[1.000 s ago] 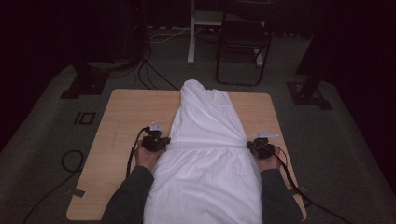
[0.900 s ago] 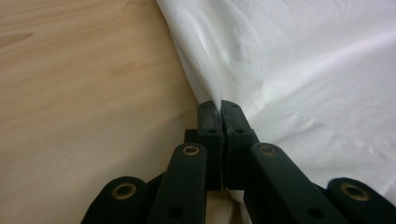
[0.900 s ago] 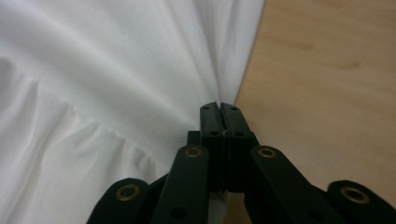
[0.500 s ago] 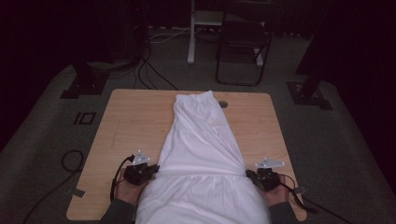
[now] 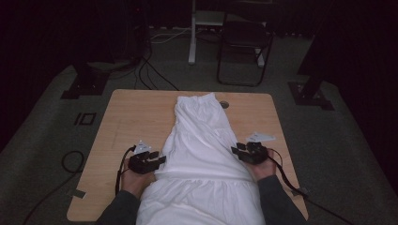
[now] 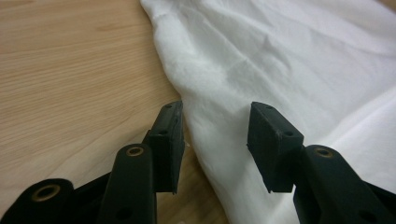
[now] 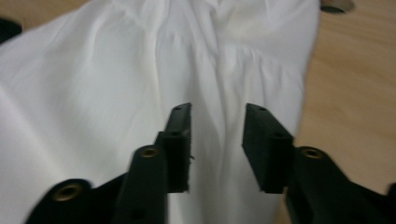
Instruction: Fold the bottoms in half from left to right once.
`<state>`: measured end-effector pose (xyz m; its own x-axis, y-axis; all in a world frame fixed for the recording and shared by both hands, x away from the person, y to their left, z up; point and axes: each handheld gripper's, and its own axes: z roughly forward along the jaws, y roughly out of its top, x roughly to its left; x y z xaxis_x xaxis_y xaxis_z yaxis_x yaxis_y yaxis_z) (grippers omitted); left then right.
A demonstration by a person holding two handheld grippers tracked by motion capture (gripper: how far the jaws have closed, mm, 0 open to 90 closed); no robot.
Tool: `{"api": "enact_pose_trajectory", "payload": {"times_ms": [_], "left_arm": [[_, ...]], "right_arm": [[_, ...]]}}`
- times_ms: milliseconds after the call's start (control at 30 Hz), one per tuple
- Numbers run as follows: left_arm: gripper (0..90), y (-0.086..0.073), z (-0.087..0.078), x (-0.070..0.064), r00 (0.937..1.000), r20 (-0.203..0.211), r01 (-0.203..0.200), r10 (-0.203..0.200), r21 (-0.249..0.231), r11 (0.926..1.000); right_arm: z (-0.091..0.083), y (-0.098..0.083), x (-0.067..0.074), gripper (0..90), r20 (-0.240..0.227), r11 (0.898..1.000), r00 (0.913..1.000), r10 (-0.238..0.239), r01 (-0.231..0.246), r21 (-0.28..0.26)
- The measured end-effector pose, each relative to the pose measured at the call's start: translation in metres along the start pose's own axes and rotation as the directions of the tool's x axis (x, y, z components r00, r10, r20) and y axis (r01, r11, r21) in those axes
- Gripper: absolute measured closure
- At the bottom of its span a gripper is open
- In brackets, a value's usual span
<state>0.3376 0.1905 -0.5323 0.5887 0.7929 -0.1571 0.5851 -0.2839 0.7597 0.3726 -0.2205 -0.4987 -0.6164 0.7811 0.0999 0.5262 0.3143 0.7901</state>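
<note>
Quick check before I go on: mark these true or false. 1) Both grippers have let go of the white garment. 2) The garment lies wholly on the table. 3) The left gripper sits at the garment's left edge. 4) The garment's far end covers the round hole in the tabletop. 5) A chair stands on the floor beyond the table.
1) True: the left gripper and right gripper have just been opening; the pads stand apart and pinch nothing.
2) False: the white garment runs off the near edge of the table.
3) True.
4) False: the hole shows uncovered beside the garment's far end.
5) True: the chair stands there.
</note>
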Motion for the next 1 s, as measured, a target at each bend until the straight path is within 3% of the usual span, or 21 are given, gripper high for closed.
{"api": "enact_pose_trajectory", "payload": {"times_ms": [200, 300, 400, 433, 467, 567, 667, 767, 833, 900, 1000], "left_arm": [[55.0, -0.002, 0.004, -0.003, 0.9999, -0.011, -0.012, 0.012, 0.021, 0.9997], [54.9, -0.003, 0.007, -0.004, 0.9998, -0.013, -0.017, 0.017, 0.040, 0.9991], [55.1, -0.004, 0.010, -0.006, 0.9996, -0.012, -0.024, 0.025, 0.058, 0.9980], [57.8, -0.004, 0.011, -0.007, 0.9993, -0.012, -0.034, 0.035, 0.063, 0.9974], [63.8, -0.004, 0.011, -0.008, 0.9988, -0.017, -0.045, 0.046, 0.069, 0.9966], [85.2, -0.004, 0.009, -0.011, 0.9979, -0.026, -0.057, 0.060, 0.089, 0.9944], [87.3, -0.003, 0.010, -0.013, 0.9978, -0.012, -0.063, 0.065, 0.094, 0.9936], [84.5, -0.001, 0.012, -0.016, 0.9966, -0.019, -0.078, 0.080, 0.104, 0.9915], [70.0, 0.001, 0.012, -0.015, 0.9970, -0.026, -0.070, 0.073, 0.104, 0.9921], [61.4, 0.007, 0.010, -0.010, 0.9981, -0.024, -0.054, 0.056, 0.081, 0.9952], [55.1, 0.033, 0.010, -0.004, 0.9990, -0.028, -0.036, 0.036, 0.032, 0.9989]], "right_arm": [[0.051, 0.027, 0.000, 48.2, -0.041, 0.999, 0.9988, 0.028, -0.027, 0.028], [0.071, 0.030, -0.001, 47.4, -0.046, 0.997, 0.9985, 0.031, -0.028, 0.065], [0.082, 0.027, -0.002, 75.3, -0.113, 0.993, 0.9925, 0.046, -0.034, 0.110], [0.081, 0.027, 0.000, 86.5, -0.100, 0.994, 0.9948, 0.022, -0.010, 0.112], [0.077, 0.029, 0.002, 88.5, -0.056, 0.995, 0.9981, -0.025, 0.030, 0.092], [0.055, 0.041, -0.004, 88.9, 0.047, 0.999, 0.9983, -0.036, 0.036, 0.006], [0.028, 0.057, -0.023, 88.9, 0.207, 0.997, 0.9778, -0.034, 0.047, -0.058], [0.028, 0.056, -0.038, 88.8, 0.228, 0.999, 0.9737, 0.000, 0.011, -0.044], [0.041, 0.043, -0.044, 88.5, 0.205, 1.000, 0.9785, 0.026, -0.027, 0.003], [0.055, 0.029, -0.048, 88.5, 0.189, 0.997, 0.9811, 0.039, -0.050, 0.053], [0.067, 0.015, -0.053, 88.1, 0.158, 0.992, 0.9835, 0.088, -0.100, 0.074]]}}
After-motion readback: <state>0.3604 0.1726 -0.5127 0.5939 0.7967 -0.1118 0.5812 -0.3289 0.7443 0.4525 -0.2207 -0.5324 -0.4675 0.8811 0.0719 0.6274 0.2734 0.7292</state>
